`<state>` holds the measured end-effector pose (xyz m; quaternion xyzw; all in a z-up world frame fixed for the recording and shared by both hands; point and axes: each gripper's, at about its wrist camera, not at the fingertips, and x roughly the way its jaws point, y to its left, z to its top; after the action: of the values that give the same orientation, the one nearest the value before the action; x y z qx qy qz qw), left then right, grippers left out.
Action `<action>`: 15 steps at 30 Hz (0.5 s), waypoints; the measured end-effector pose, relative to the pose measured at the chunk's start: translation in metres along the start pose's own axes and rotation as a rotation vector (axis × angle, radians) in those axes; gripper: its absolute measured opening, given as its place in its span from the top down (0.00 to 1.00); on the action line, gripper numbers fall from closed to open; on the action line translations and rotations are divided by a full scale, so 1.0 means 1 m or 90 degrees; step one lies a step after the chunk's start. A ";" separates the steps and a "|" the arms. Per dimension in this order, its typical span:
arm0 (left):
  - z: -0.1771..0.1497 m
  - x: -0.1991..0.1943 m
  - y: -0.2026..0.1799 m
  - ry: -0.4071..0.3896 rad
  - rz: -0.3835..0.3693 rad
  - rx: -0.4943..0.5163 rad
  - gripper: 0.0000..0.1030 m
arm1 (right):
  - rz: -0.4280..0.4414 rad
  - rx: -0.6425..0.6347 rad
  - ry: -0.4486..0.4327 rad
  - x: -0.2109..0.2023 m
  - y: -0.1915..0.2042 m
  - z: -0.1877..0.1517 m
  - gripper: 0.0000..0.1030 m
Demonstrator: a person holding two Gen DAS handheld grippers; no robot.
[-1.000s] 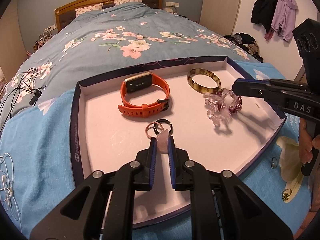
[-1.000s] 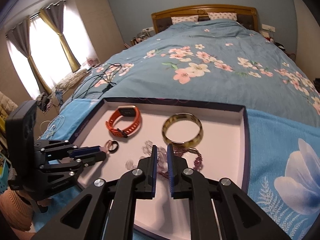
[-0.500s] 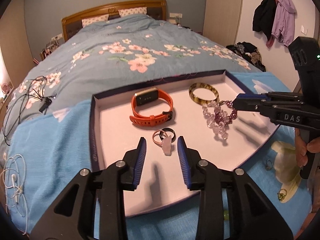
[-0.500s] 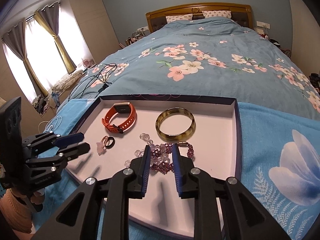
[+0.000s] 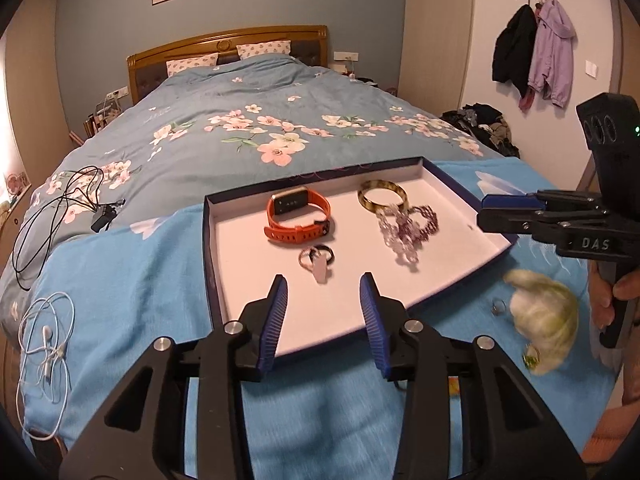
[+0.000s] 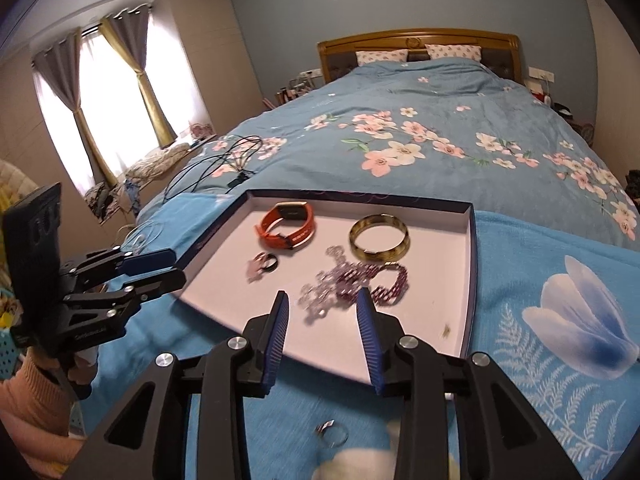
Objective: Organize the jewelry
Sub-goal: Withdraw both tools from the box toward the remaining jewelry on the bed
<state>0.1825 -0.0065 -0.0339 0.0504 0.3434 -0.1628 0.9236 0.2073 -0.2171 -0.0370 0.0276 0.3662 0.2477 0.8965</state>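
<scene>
The left gripper (image 5: 323, 312) has just been opening, empty, with the rings (image 5: 316, 260) lying ahead in the tray (image 5: 212, 264). The right gripper (image 6: 322, 334) has likewise been opening, empty; the loose ring (image 6: 331, 434) on the blanket (image 6: 520, 380) lies just under it, nearer that hand.

Left gripper (image 5: 323, 312): jaws just opened, nothing between them
Tray (image 5: 248, 300): on blue blanket (image 5: 132, 300)
In tray: orange watch (image 5: 298, 220), bangle (image 5: 383, 199), bead bracelets (image 5: 408, 228), rings (image 5: 316, 258)
Right gripper (image 5: 486, 214): beside tray
</scene>
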 end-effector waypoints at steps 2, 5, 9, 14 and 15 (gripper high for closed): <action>-0.007 -0.006 -0.002 0.001 -0.008 0.004 0.64 | 0.007 -0.008 0.001 -0.007 0.004 -0.007 0.67; -0.016 -0.012 -0.007 0.005 -0.019 0.010 0.64 | 0.006 -0.016 0.004 -0.016 0.008 -0.019 0.66; -0.030 -0.017 -0.016 0.014 -0.028 0.022 0.64 | 0.003 -0.020 0.016 -0.022 0.013 -0.036 0.65; -0.045 -0.018 -0.030 0.025 -0.039 0.035 0.64 | -0.002 -0.024 0.037 -0.027 0.017 -0.056 0.65; -0.048 -0.019 -0.034 0.028 -0.045 0.041 0.64 | -0.005 -0.028 0.042 -0.028 0.019 -0.061 0.65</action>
<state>0.1282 -0.0236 -0.0576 0.0714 0.3599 -0.2048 0.9074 0.1409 -0.2220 -0.0592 -0.0018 0.3906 0.2528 0.8852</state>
